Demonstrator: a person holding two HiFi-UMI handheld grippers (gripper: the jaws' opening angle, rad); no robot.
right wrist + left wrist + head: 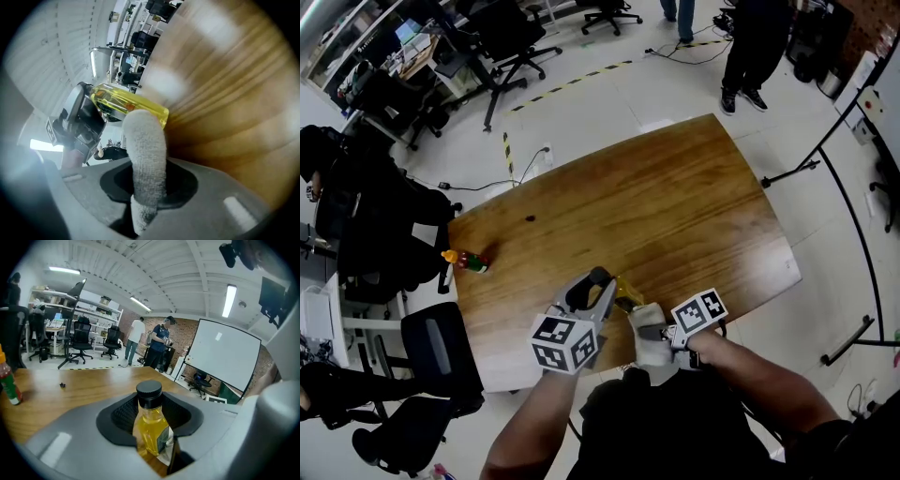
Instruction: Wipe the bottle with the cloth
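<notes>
The left gripper [152, 439] is clamped on the bottle [151, 425]. Its two jaws press against the bottle's sides below the shoulder, and the black cap [149, 391] stands clear above them. The bottle is see-through, filled with yellow liquid, and has a label on one side. In the head view it sits over the near part of the wooden table [675, 206], just in front of the person.

The right gripper [147, 187] pinches a pale grey cloth [147, 154] — a thick folded roll that sticks out well past the jaws. The cloth's far end meets the lower part of the bottle, close to its base. From above, the two grippers are side by side and close together, with the bottle and cloth between them.

Well apart from all this, near the table's left edge, is a red sauce bottle [467, 261] with an orange top, and beyond it a small dark speck [530, 218] on the wood. Black office chairs [511, 37] stand on the floor past the table, and a person [750, 47] in dark trousers stands at the far side.
</notes>
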